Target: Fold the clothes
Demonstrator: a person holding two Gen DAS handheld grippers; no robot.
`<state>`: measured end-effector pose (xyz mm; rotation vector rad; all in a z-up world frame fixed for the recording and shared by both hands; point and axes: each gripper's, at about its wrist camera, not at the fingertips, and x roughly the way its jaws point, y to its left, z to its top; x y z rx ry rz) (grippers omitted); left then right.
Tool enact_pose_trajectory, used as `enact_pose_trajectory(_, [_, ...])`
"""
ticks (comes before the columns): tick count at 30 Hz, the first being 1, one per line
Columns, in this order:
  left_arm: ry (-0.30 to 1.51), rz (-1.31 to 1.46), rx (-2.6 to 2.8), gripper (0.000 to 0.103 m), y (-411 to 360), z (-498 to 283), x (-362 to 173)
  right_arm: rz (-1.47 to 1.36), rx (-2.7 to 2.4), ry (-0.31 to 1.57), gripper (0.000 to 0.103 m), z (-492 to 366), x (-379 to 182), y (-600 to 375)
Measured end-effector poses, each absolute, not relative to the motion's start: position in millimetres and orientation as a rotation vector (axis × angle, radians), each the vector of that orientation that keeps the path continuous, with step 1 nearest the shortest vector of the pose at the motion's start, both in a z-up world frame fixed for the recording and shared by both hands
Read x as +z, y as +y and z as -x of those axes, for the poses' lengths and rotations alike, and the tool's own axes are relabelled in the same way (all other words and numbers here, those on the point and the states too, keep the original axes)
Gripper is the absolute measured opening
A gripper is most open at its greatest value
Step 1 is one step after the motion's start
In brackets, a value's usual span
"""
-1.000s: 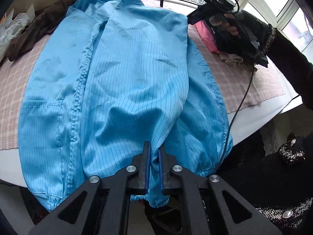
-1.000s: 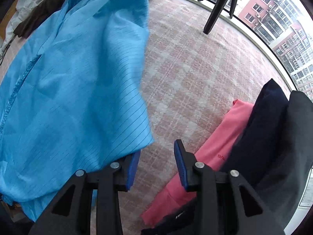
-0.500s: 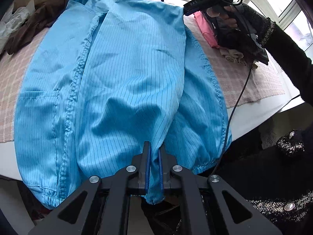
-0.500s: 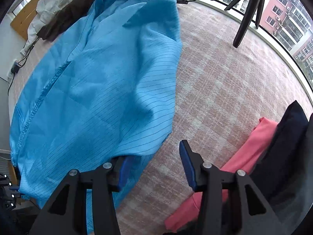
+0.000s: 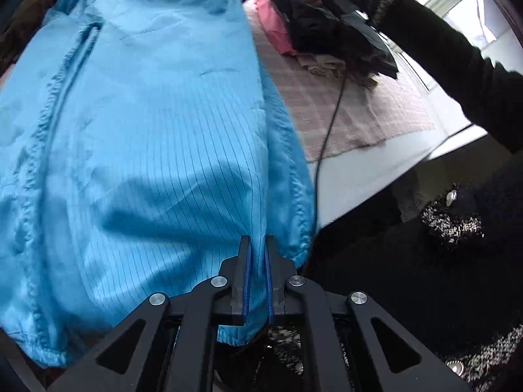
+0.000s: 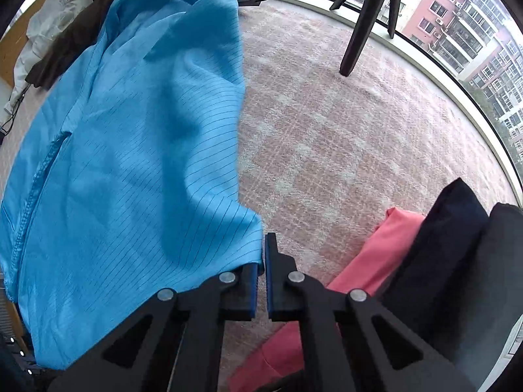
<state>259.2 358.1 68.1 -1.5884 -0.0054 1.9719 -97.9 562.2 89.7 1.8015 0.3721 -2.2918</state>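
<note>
Blue striped garment [image 5: 140,137] lies spread on the bed's pink checked blanket [image 6: 327,137], hem hanging over the near edge. Left gripper [image 5: 257,254]: jaws narrow, pinching the hem at 6 o'clock of its view. Right gripper [image 6: 263,254]: jaws have just been closing, now nearly together on the garment's side edge at 6 o'clock. Pink folded cloth [image 6: 369,264] & dark clothes [image 6: 451,248] at 4 o'clock, apart from the garment. Tripod leg [image 6: 359,29] at 1 o'clock.

bed [image 6: 327,137] | pink checked cover | on it: blue garment [image 6: 130,163], folded stack [image 6: 451,261]
</note>
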Motion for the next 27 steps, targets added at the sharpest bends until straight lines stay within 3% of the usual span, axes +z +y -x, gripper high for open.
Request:
enact_pose_trajectory(4, [0.107,1.605,1.882,0.007,398.1,-264.3,47.6,-1.816,-2.284,0.5,0.003,93.5,74.6,554.8])
enact_pose_trajectory(7, [0.136,1.618,1.858,0.014,406.7,-266.1,43.2,-1.83,-2.29,0.529,0.003,77.3,56.6,553.0])
enact_pose_trajectory(8, [0.134,1.623,1.861,0.018,405.1,-266.5,45.7,-1.837,-2.291,0.525,0.003,78.1,54.0,551.6])
enact_pose_trajectory(10, [0.097,1.606,1.888,0.039,396.0,-269.3,56.0,-1.843,-2.301,0.521,0.003,79.5,53.2,551.9])
enact_pose_trajectory(15, [0.015,1.544,1.952,0.04,377.9,-273.9,73.0,-1.856,-2.331,0.533,0.003,78.5,54.7,551.8])
enact_pose_trajectory(24, [0.023,1.438,1.932,0.04,429.5,-278.4,50.3,-1.857,-2.408,0.405,0.007,68.1,79.2,563.8])
enact_pose_trajectory(27, [0.085,1.431,2.029,0.05,432.2,-285.2,51.4,-1.869,-2.41,0.297,0.007,59.3,85.6,564.2])
